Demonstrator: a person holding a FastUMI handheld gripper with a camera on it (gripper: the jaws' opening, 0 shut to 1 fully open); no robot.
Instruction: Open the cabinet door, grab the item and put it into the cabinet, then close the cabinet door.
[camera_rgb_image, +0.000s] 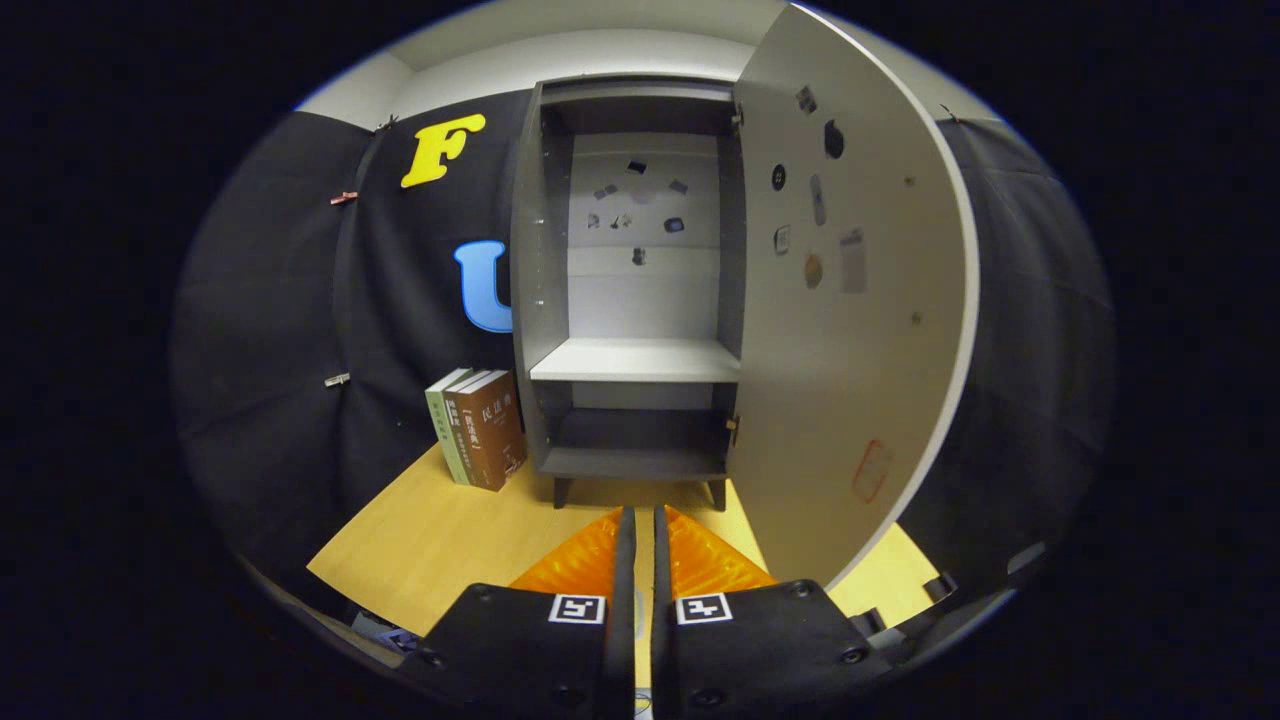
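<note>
A: Cabinet (640, 300) at centre frame, door (850, 330) swung wide right. Gripper (643, 530) at the bottom, fingers nearly together, nothing between them.

B: Books (480, 425) lower left (likely the item): stiff, heavy. Pinch the spine, I'd say.

Dim booth, light from above, sharp centre, heavy fisheye bend twd edges, door (850, 300) bowed.

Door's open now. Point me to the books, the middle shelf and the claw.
books (487, 428): gripper view, brown front cover.
middle shelf (636, 360): gripper view, bare top board.
claw (644, 525): gripper view, narrow gap between its nearly closed fingertips, nothing held.
</note>
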